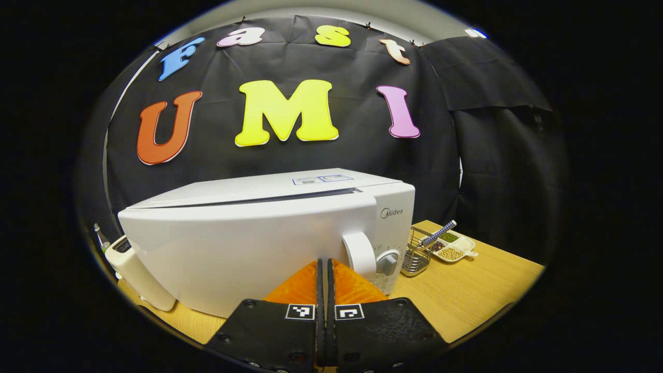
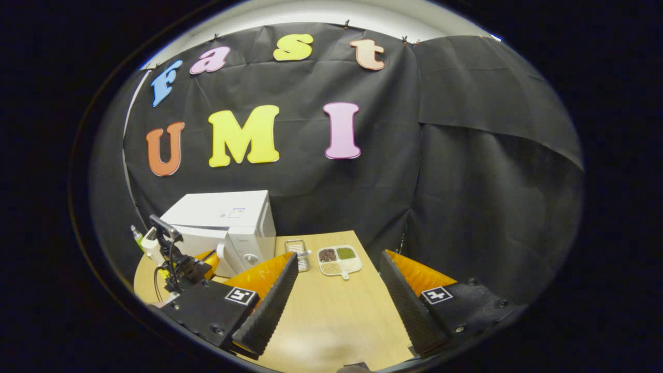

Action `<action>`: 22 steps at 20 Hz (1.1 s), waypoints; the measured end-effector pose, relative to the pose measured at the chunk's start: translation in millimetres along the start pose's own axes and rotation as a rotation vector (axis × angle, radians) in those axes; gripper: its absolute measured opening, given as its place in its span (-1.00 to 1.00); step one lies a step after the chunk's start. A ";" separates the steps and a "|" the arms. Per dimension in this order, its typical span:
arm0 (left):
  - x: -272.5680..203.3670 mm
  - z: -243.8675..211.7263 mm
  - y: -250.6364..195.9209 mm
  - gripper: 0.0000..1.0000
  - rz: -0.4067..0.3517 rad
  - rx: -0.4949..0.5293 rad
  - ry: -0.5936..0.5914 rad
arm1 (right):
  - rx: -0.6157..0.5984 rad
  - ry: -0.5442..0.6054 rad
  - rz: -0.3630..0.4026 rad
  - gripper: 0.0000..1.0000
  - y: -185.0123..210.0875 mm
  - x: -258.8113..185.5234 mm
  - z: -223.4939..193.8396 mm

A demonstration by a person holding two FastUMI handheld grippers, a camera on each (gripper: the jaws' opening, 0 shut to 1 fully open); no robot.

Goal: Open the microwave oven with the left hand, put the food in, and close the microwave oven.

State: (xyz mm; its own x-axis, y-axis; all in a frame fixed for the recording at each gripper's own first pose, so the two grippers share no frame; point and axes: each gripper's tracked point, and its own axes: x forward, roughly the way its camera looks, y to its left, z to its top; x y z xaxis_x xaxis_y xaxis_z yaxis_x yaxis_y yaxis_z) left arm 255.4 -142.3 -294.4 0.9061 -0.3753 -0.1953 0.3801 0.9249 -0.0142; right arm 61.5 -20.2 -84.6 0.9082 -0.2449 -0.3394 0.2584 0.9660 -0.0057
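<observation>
Microwave oven [image 1: 259,233]: centre of the left gripper view, on the counter [image 1: 466,290], door shut, long axis running left to right, front facing the camera, handle [image 1: 359,256] at its right end.

Left hand-held gripper [image 1: 325,269]: fingers together, empty, just short of the handle.

Right hand-held gripper [image 2: 339,280]: spread wide, empty.

Step, by judgement: opening; next, hook the handle and pull.

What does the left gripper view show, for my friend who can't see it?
A white microwave oven sits close ahead on a wooden table, door closed. The left claw is shut, pointing at the door beside its round handle. To the right are a wire basket and a divided dish of beans.
</observation>
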 end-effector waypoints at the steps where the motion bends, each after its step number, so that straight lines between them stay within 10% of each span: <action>1: 3.4 -0.2 0.1 -1.00 0.006 -0.005 0.007 | 0.003 0.006 0.007 0.84 1.7 1.5 -1.9; 22: 4.9 -6.5 7.0 -1.00 0.075 -0.037 0.087 | 0.032 0.012 0.049 1.00 18.0 -1.8 -7.3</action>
State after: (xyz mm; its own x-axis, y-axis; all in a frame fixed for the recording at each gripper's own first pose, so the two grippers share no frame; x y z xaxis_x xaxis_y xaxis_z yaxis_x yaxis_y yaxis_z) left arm 261.2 -137.3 -301.8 0.9116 -0.2997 -0.2814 0.3031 0.9524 -0.0326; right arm 62.1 -1.8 -90.9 0.9160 -0.1965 -0.3498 0.2246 0.9736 0.0411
